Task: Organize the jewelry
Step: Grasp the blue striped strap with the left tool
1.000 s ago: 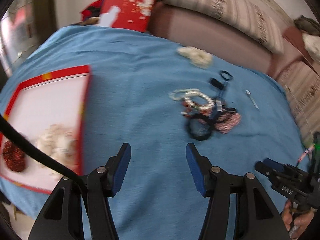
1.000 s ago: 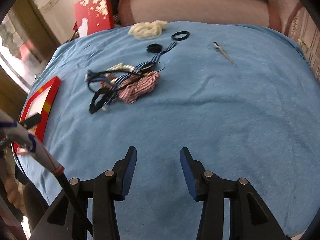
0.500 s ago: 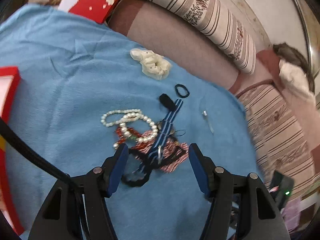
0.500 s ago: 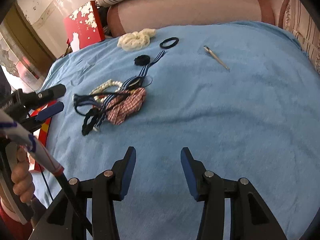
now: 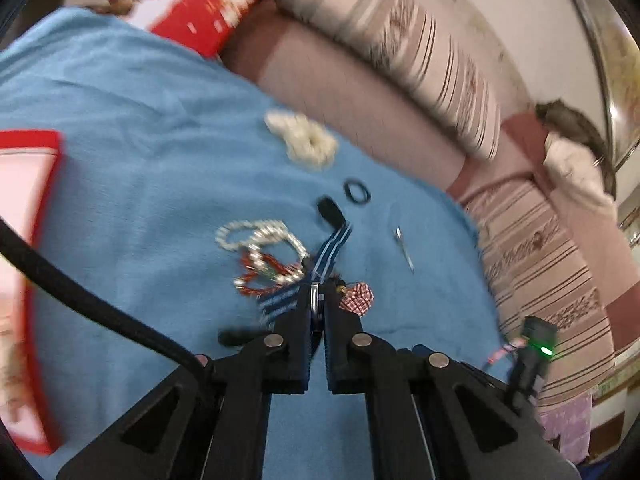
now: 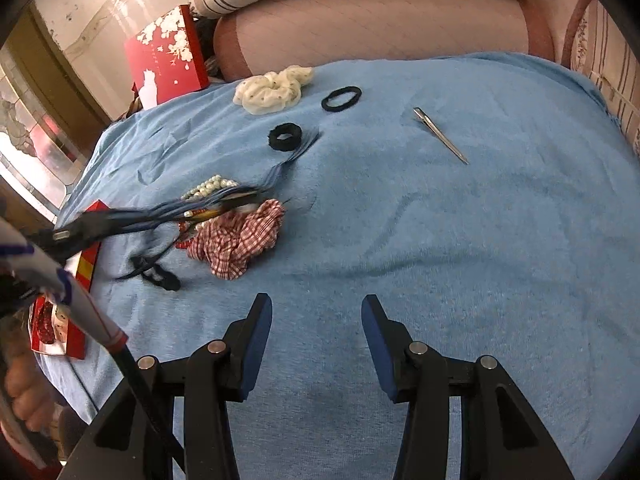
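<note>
Pinched the blue striped band (image 5: 334, 248) at its near end, beside a small metal ring, with the left gripper (image 5: 316, 300) pressed together on it. Stretched straight ahead from the fingertips along the band's long axis, over the blue cloth (image 5: 140, 160), toward a thick black hair tie (image 6: 285, 137). Lay tangled at the middle with a pearl strand (image 5: 256, 236), red beads (image 5: 256, 276) and a red checked scrunchie (image 6: 236, 240), all touching or just beside the closed jaws. Looked partly raised off the cloth and blurred in the right wrist view (so hard to say how much of the tangle hung from it).

Held the right gripper (image 6: 316, 312) spread and empty over bare cloth, well apart from the pile; clearly left the nearer work to the left hand.

Kept the red tray (image 6: 84, 264) at the cloth's left edge, off to the left of the pinched band; probably called for a sideways carry that way, with snagged beads the likely trouble.

Farther back: a cream scrunchie (image 6: 276, 88), a thin black hair tie (image 6: 342, 98), a metal clip (image 6: 440, 134).
</note>
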A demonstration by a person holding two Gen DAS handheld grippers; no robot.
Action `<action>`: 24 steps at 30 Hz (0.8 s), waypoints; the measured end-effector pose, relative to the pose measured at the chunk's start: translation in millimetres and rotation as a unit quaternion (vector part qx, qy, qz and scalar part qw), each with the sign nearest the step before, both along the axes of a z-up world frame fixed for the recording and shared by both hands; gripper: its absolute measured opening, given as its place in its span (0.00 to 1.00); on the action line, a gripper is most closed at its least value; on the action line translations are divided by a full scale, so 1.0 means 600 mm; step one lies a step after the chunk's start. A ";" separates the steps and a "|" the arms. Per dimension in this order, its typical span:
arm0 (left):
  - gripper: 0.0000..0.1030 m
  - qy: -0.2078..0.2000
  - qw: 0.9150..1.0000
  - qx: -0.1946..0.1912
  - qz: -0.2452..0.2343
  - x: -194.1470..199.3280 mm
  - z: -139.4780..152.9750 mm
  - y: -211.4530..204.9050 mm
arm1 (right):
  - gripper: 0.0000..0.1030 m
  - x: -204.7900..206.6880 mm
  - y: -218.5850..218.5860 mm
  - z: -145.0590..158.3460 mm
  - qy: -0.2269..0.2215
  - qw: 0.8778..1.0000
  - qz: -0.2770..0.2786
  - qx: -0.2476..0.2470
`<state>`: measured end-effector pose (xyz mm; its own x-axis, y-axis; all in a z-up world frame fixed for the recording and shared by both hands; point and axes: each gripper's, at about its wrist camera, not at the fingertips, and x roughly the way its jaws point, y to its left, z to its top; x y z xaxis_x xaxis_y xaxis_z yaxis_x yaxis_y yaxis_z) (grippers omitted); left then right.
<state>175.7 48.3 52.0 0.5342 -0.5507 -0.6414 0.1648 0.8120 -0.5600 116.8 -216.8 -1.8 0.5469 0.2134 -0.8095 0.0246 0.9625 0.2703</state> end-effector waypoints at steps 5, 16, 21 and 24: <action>0.04 -0.011 0.997 0.062 0.040 -0.040 0.001 0.070 | 0.49 0.015 0.027 -0.013 0.012 1.000 0.012 0.014; 0.38 0.017 0.996 0.003 0.085 -0.050 -0.074 0.156 | 0.49 0.040 0.138 0.005 0.014 0.996 0.084 0.038; 0.41 0.002 0.997 -0.003 0.076 -0.058 -0.075 0.158 | 0.49 0.059 0.187 -0.007 0.032 0.991 0.110 0.065; 0.41 -0.005 0.998 0.008 0.061 -0.056 -0.072 0.152 | 0.49 0.048 0.210 -0.024 0.039 0.990 0.129 0.035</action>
